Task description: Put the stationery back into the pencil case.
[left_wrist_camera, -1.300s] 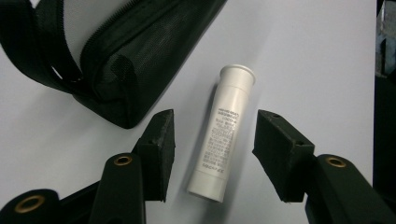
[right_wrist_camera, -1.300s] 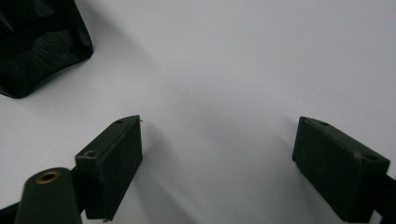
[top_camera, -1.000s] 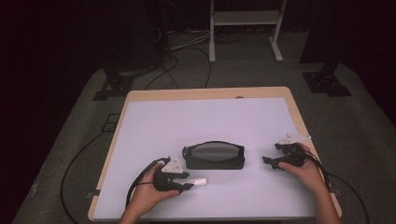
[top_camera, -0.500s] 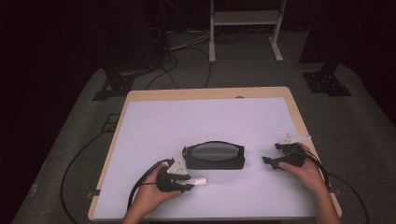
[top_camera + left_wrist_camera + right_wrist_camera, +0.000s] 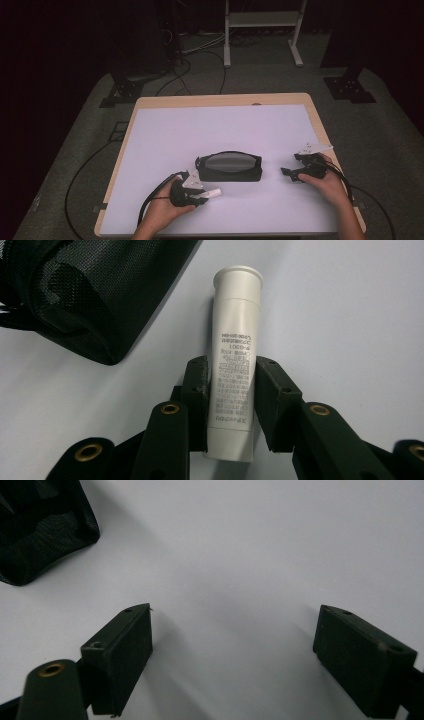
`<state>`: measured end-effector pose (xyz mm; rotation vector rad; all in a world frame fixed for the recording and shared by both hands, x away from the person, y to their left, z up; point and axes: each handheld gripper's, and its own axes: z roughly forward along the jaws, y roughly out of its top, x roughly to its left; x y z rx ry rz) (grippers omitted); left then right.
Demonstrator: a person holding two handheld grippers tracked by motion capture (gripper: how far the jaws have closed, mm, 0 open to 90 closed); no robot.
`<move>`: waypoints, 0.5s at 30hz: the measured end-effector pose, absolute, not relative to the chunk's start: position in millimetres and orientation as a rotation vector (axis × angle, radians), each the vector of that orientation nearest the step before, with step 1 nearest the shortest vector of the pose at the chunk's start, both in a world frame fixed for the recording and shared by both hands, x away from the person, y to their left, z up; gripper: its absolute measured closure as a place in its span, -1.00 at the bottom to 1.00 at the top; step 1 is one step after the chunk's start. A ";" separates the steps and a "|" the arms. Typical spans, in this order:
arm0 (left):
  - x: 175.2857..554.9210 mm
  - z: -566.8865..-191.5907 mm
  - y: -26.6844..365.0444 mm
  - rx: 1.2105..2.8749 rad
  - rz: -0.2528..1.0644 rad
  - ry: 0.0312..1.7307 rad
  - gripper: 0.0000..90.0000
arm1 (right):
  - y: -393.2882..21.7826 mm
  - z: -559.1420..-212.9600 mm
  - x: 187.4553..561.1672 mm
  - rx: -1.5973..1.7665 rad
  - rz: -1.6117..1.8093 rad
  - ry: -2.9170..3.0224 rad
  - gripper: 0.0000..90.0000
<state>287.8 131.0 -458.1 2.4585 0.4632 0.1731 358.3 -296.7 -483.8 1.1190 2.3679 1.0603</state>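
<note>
**Left gripper clamped on white tube beside mesh pouch; right gripper wide and empty**

High view. Table (image 5: 150, 150) with a pale lilac top and wooden edging. A black mesh pouch (image 5: 229, 167) lies near the middle of the near half, long side across the table. The left gripper (image 5: 202, 196) sits just in front of the pouch's left end, held in the person's left hand (image 5: 167, 210). A white tube (image 5: 211, 193) sticks out from it toward the right, lying low over the table, near the pouch but apart from it. The right gripper (image 5: 289, 174) is at the right of the pouch, apart from it, jaws pointing left toward the pouch's right end; the right hand (image 5: 327, 182) holds it near the table's right edge.

Left gripper view. Both black pads (image 5: 272, 395) press on the sides of the white tube (image 5: 234, 365), gripping its lower half; the jaws have just been closing onto it. Flared cap end points away from the camera; small printed text runs along the body. Mesh pouch (image 5: 75, 295) at upper left, close to the tube, not touching.

Right gripper view. Jaws stand wide apart, nothing between the pads (image 5: 120, 652), bare table surface (image 5: 250, 555) beneath. A corner of the mesh pouch (image 5: 40, 535) shows at upper left, clear of the jaws.
</note>
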 end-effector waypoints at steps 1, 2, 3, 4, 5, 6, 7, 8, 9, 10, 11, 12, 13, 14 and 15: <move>287.6 -458.1 130.8 2.460 0.174 0.463 0.53 | -296.7 -483.8 358.3 1.119 1.060 2.368 -0.67; 287.4 -458.0 130.6 2.462 0.173 0.457 0.55 | -296.7 -483.8 358.3 1.119 1.060 2.368 -0.67; 287.2 -458.0 130.4 2.461 0.174 0.460 0.58 | -296.6 -483.8 358.3 1.120 1.060 2.368 -0.67; 287.0 -458.0 130.3 2.462 0.176 0.461 0.58 | -296.6 -483.8 358.3 1.120 1.060 2.368 -0.67; 286.9 -458.0 130.3 2.461 0.177 0.462 0.58 | -296.7 -483.8 358.3 1.119 1.060 2.368 -0.67; 286.9 -458.1 130.5 2.460 0.176 0.464 0.58 | -296.7 -483.8 358.3 1.119 1.060 2.368 -0.67; 286.9 -458.1 130.7 2.459 0.176 0.464 0.58 | -296.7 -483.8 358.3 1.119 1.060 2.368 -0.67; 286.9 -458.2 131.1 2.456 0.174 0.466 0.58 | -296.7 -483.8 358.3 1.119 1.060 2.368 -0.67; 286.9 -458.2 131.4 2.454 0.174 0.470 0.58 | -296.7 -483.8 358.3 1.120 1.061 2.368 -0.67; 287.1 -458.3 131.7 2.450 0.170 0.476 0.58 | -296.7 -483.8 358.3 1.120 1.061 2.368 -0.67; 287.2 -458.3 132.0 2.448 0.169 0.478 0.58 | -296.8 -483.8 358.4 1.118 1.060 2.369 -0.67; 287.4 -458.4 132.1 2.445 0.166 0.480 0.58 | -296.7 -483.8 358.4 1.121 1.062 2.368 -0.67; 287.4 -458.4 132.2 2.444 0.165 0.481 0.58 | -296.9 -483.8 358.5 1.119 1.061 2.369 -0.67; 287.4 -458.3 132.3 2.443 0.163 0.481 0.58 | -297.0 -483.8 358.5 1.120 1.062 2.368 -0.66; 287.5 -458.1 132.5 2.440 0.158 0.481 0.58 | -297.1 -483.7 358.5 1.121 1.062 2.369 -0.66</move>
